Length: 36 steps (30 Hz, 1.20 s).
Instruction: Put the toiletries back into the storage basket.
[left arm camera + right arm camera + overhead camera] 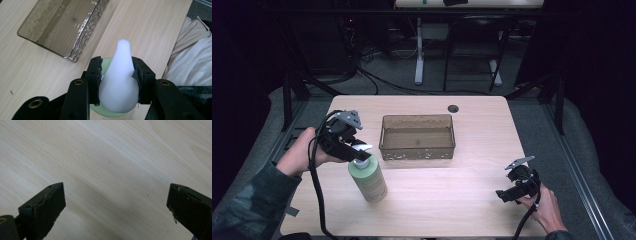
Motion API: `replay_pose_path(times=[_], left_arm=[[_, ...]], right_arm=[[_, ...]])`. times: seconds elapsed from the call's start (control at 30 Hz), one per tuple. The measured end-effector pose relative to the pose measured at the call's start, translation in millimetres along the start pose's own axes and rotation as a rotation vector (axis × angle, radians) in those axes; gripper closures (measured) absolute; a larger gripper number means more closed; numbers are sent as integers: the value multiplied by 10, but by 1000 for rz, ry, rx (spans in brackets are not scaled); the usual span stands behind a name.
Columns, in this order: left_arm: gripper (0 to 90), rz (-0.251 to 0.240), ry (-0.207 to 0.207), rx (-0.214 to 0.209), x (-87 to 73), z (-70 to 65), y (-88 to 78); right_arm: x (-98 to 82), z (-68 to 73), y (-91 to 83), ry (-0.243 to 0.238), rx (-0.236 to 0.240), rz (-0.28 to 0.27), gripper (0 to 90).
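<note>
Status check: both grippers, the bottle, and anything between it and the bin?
Left gripper shut on pump head of green bottle. Right gripper open, idle. Bottle upright beside bin; path clear.

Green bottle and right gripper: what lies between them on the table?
Nothing: in the high view only bare wood separates the green bottle from the right gripper.

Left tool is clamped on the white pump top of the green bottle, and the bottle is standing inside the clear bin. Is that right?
Not quite. The left tool is clamped on the white pump top of the green bottle, but the bottle stands on the table beside the clear bin, not inside it; the high view shows this.
</note>
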<state>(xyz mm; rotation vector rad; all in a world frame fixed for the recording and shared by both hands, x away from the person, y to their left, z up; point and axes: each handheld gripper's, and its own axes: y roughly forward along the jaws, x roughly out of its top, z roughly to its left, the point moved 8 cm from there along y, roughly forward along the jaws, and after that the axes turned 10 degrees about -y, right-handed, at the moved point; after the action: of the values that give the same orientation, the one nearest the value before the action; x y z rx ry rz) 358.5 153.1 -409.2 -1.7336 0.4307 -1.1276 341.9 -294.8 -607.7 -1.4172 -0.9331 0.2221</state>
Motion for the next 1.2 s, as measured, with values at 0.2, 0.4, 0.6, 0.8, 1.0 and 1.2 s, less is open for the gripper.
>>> replay_pose_path(times=[0.2, 0.4, 0.6, 0.8, 1.0, 1.2], left_arm=[[631, 4, 7, 11, 47, 11, -65], [631, 9, 16, 27, 130, 41, -132], [631, 6, 26, 34, 216, 71, -207], [631, 1, 32, 29, 297, 82, -255], [631, 6, 43, 30, 357, 79, -280], [631, 13, 55, 29, 429, 82, -320]], right_arm=[[-1, 0, -10, -2, -6, 2, 14], [-4, -1, -9, -4, -8, 2, 13], [-5, 3, -13, 2, -6, 1, 12], [-5, 4, -13, 2, -5, 1, 10], [-7, 0, -12, 0, -8, 4, 9], [-7, -3, -9, -4, -11, 6, 9]])
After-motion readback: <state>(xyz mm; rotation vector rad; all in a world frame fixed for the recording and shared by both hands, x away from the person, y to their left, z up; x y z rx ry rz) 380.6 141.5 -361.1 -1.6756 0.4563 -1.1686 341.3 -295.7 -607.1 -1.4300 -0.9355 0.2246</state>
